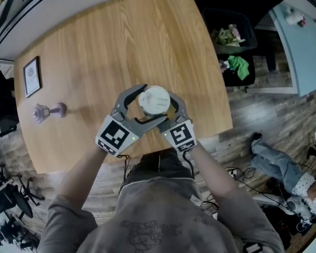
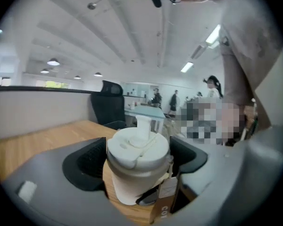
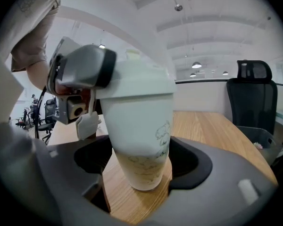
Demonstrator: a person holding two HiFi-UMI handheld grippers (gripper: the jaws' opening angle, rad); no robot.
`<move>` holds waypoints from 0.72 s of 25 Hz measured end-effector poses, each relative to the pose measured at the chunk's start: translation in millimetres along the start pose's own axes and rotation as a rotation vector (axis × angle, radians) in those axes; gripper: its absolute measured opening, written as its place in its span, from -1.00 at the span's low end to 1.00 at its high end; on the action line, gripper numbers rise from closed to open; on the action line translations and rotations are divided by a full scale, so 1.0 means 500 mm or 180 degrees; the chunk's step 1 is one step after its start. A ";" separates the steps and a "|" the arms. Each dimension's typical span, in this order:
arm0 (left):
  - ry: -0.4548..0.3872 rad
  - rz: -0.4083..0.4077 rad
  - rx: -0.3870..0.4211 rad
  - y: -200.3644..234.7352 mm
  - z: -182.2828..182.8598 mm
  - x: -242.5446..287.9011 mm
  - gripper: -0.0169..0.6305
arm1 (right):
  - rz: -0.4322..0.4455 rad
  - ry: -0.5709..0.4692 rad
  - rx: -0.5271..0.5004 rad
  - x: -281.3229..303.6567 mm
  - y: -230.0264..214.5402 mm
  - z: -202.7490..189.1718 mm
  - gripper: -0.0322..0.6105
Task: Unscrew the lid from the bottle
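1. L gripper (image 2: 137,160): jaws set wide, at lid height. The lid (image 2: 137,147) sits btwn them. One pad (image 2: 87,163) looks to be at the lid's rim, the other just beside it; no clear squeeze seen.
2. R gripper (image 3: 140,160): jaws wide but closed on the bottle (image 3: 139,121), pads against both sides of its lower body, below the L jaws.
3. Bottle: pale tumbler type, tapering to the base, w/ line drawings (image 3: 163,133) on the side facing the R jaws' camera. Base rests on the wooden table (image 1: 105,46) btwn the R jaws. Roughly upright.
4. Lid: white, on the bottle, w/ a flip spout (image 2: 142,126) standing up from its top. Seen from the head view, it is ringed by both pairs of jaws.
5. Hang tag (image 2: 169,188): dangles beside the bottle body, just inside the L gripper's near jaw.
6. Misc, well apart from the jaws: small framed picture (image 1: 31,76) and a lilac object (image 1: 48,111), both on the table out past the L gripper. Black office chair (image 3: 252,86) beyond the R jaws.
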State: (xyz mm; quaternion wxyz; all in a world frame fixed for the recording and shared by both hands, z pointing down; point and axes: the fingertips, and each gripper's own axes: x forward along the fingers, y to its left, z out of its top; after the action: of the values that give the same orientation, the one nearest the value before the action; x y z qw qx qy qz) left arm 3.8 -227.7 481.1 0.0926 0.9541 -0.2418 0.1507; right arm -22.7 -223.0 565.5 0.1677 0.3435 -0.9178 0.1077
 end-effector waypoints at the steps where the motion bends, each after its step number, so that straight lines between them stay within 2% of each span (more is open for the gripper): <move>1: -0.0040 0.0215 -0.0151 0.004 -0.001 0.000 0.35 | -0.0007 0.0001 0.0002 0.000 -0.001 0.000 0.30; 4: -0.0172 0.0705 -0.0365 0.010 -0.003 -0.005 0.34 | -0.0023 0.0007 0.0005 0.000 0.000 0.000 0.30; 8: -0.0232 0.1045 -0.0464 0.014 -0.004 -0.007 0.34 | -0.0023 0.0002 -0.0004 0.001 -0.001 0.001 0.30; 18: -0.0179 0.1093 -0.0365 0.013 -0.005 -0.010 0.33 | -0.0009 0.0018 -0.0007 0.002 0.000 -0.001 0.30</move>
State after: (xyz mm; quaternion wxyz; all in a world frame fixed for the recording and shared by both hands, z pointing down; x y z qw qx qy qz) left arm -4.2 -230.5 482.5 0.1129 0.8957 -0.4119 0.1236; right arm -23.4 -223.4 566.3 0.1708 0.3442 -0.9169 0.1075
